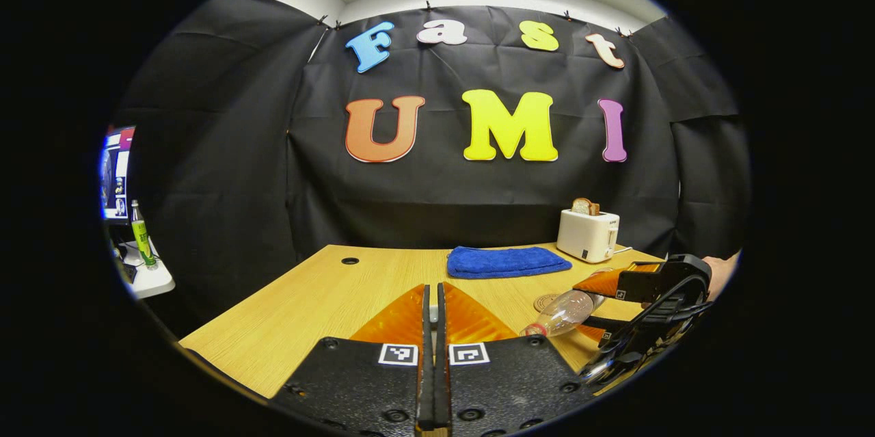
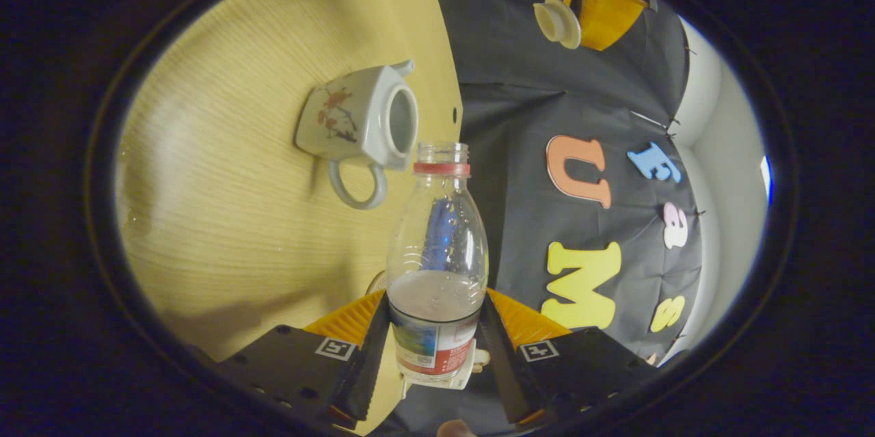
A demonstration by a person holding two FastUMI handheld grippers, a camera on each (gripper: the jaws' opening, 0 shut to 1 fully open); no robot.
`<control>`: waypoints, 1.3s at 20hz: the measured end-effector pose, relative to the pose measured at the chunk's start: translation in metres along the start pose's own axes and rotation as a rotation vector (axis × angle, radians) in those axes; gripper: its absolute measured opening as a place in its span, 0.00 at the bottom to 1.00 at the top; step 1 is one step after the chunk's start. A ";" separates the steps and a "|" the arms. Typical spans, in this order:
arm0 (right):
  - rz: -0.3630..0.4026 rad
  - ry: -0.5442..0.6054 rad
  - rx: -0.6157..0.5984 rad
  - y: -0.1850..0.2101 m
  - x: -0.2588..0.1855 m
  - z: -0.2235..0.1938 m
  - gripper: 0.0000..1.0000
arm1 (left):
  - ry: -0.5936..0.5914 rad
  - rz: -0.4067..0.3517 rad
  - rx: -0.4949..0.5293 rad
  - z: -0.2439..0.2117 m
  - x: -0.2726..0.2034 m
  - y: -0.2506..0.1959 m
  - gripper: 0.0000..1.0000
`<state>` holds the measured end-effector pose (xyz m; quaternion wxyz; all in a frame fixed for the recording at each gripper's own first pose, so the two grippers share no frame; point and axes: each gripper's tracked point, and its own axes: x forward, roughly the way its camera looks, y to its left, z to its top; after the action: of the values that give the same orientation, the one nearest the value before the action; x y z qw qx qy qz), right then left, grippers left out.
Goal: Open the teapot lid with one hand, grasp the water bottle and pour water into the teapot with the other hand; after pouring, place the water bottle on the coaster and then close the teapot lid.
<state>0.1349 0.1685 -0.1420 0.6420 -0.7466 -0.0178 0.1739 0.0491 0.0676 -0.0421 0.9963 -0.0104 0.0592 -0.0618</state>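
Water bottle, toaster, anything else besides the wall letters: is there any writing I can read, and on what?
Water bottle label: print too blurred to read.
Toaster: small front mark, too small to read.
Green bottle: label too small to read.
Teapot: painted flowers, no words.
Nothing can be quoted.

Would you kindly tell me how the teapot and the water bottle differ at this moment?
The teapot is opaque, pale, with a flower pattern and a loop handle; the water bottle is clear plastic with a label. The teapot rests on the table; the water bottle is gripped in the right claw and tilted. Both are open at the top, with no lid or cap on.
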 end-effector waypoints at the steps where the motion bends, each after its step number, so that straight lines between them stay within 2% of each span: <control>1: -0.004 0.000 -0.016 0.000 0.001 0.001 0.72 | 0.001 0.000 0.001 0.000 0.001 0.001 0.03; 15: -0.067 -0.029 -0.208 -0.014 -0.007 0.008 0.72 | 0.006 0.003 0.005 0.001 -0.002 0.004 0.03; 26: -0.088 -0.035 -0.272 -0.019 -0.012 0.008 0.71 | -0.001 0.008 0.003 0.004 -0.006 0.007 0.03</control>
<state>0.1253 0.1765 -0.1214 0.5414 -0.8221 -0.0851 0.1544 0.0450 0.0752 -0.0372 0.9966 -0.0088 0.0585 -0.0577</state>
